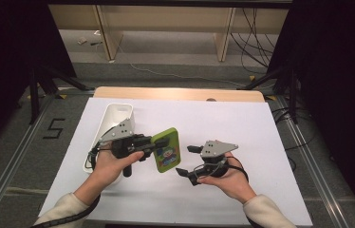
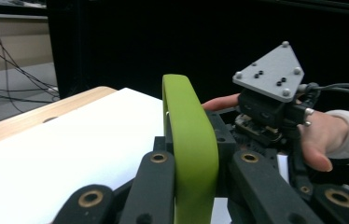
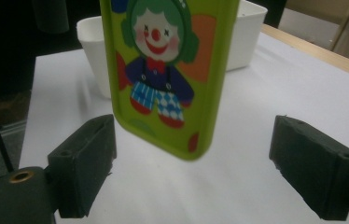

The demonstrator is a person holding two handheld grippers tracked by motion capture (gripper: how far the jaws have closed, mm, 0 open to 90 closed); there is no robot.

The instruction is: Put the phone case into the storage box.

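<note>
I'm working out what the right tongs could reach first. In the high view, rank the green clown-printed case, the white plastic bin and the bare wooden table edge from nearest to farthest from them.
1. Green clown-printed case: just left of the right tongs, held up by the left tongs.
2. White plastic bin: farther left, behind the left hand.
3. Bare wooden table edge: along the far side.

Green clown-print phone case (image 1: 167,149), held on edge above the table, tilted
</note>
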